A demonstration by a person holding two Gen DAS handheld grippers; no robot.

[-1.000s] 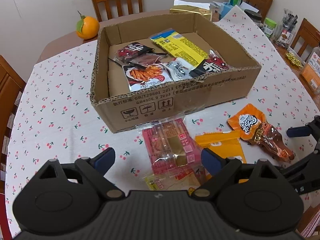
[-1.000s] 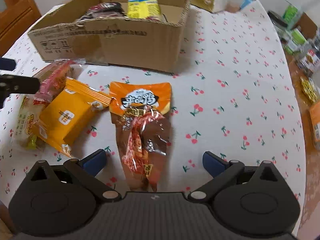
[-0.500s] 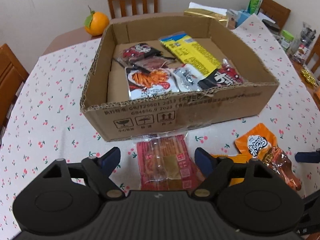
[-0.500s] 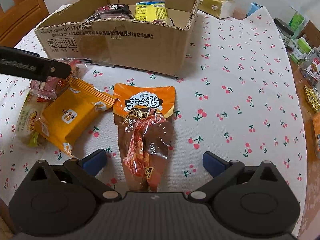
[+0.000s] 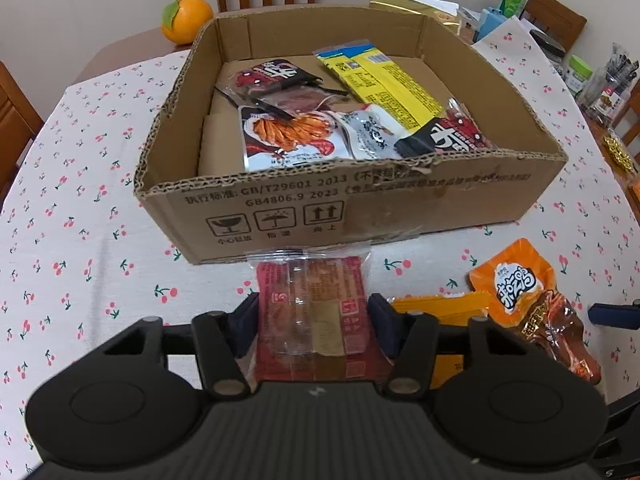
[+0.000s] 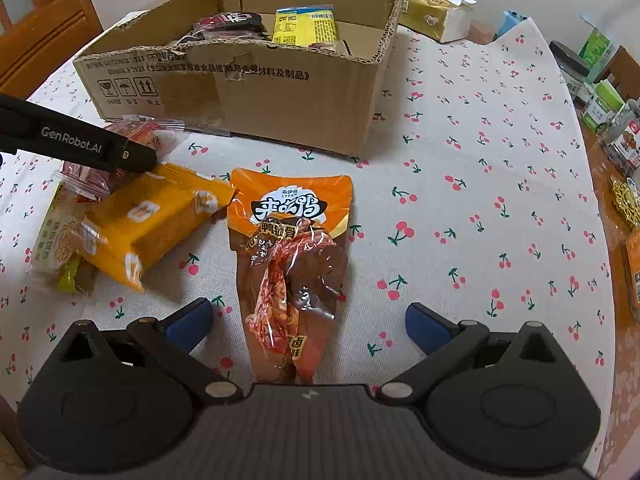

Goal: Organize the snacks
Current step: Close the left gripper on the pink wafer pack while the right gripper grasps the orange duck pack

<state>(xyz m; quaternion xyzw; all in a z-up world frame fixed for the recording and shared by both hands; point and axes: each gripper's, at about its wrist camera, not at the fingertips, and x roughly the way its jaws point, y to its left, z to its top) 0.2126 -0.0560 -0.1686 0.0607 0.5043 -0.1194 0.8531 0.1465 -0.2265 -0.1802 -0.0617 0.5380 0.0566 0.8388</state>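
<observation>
Left claw (image 5: 313, 322) is closed onto the red snack pack (image 5: 316, 304), pads pressed against both its sides; the pack lies on the worktop (image 5: 80, 248) just in front of the cardboard box (image 5: 360, 204). Right claw (image 6: 308, 322) is held wide open, gripping nothing, jaws astride the lower end of the orange duck-snack pouch (image 6: 294, 240). A yellow packet (image 6: 148, 220) is seen between the two packs. Several snacks are already in the box.

Hidden from my cameras

My left tool (image 5: 313, 322) covers the red packet's (image 5: 312, 304) near end; the yellow packet (image 5: 440, 307) lies mostly behind it.
</observation>
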